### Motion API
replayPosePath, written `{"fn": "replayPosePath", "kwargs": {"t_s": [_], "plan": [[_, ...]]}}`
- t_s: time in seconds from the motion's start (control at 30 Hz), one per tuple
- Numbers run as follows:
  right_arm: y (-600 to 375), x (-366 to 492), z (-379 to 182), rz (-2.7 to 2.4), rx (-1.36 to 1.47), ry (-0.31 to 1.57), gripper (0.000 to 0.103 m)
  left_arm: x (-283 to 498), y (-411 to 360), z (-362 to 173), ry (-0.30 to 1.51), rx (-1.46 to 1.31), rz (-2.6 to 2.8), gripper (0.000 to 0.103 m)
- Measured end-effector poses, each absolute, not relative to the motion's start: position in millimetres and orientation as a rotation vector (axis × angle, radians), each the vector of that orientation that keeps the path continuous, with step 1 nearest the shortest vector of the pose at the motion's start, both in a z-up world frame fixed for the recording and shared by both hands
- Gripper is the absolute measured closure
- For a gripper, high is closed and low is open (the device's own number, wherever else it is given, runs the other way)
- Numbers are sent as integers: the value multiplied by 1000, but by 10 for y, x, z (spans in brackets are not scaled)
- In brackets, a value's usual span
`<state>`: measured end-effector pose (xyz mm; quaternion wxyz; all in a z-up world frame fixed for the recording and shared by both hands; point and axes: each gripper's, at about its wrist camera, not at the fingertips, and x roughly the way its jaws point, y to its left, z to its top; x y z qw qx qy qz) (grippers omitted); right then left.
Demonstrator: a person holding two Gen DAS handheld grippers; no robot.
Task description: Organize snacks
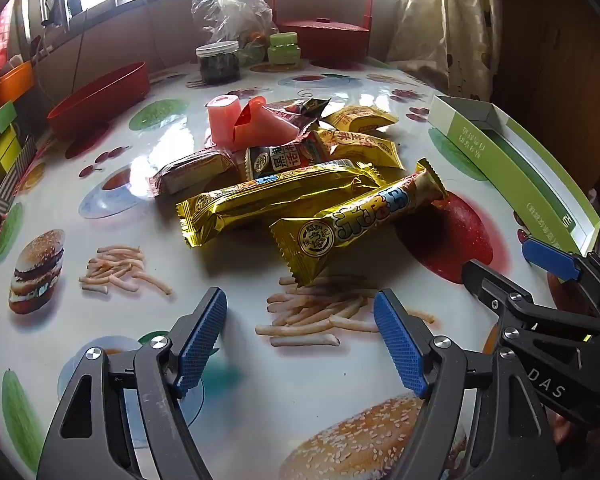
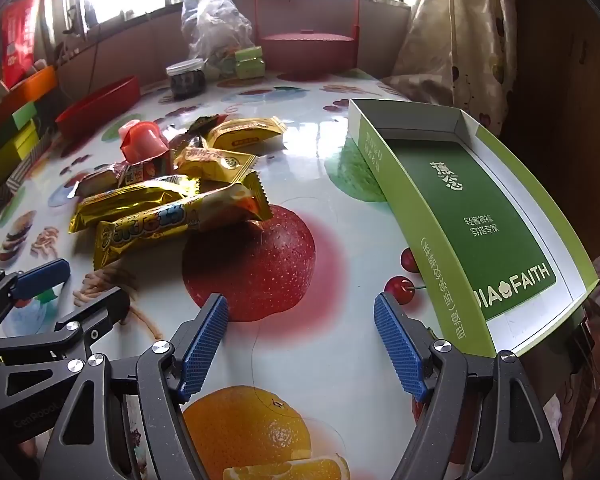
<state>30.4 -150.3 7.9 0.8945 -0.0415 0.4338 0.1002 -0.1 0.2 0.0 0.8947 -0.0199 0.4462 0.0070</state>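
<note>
A pile of snack packets [image 1: 300, 168] lies mid-table: two long gold bars [image 1: 360, 216], yellow packets [image 1: 364, 120], a brown packet [image 1: 192, 172] and pink jelly cups [image 1: 240, 124]. It also shows in the right wrist view [image 2: 172, 196]. An open green and white box [image 2: 472, 216] lies at the right, empty; its corner shows in the left wrist view [image 1: 520, 160]. My left gripper [image 1: 300, 344] is open and empty, just short of the pile. My right gripper [image 2: 300, 344] is open and empty, between pile and box. Each gripper shows in the other's view, the right [image 1: 520, 268] and the left [image 2: 76, 284].
A red bowl [image 1: 100, 100] sits at the left, a dark jar [image 1: 218, 62], green jars [image 1: 284, 48], a plastic bag [image 1: 228, 8] and a red lidded basket [image 1: 324, 36] at the back. Coloured boxes [image 1: 0, 136] line the left edge. A curtain [image 1: 440, 20] hangs at the right.
</note>
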Motion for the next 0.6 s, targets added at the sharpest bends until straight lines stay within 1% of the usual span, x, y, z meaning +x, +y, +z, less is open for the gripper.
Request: {"fn": "replayPosePath", "kwargs": {"t_s": [0.6], "plan": [[-1509,281,74,207,-86,885,27,-2,0,1,922,-39,16,26]]}}
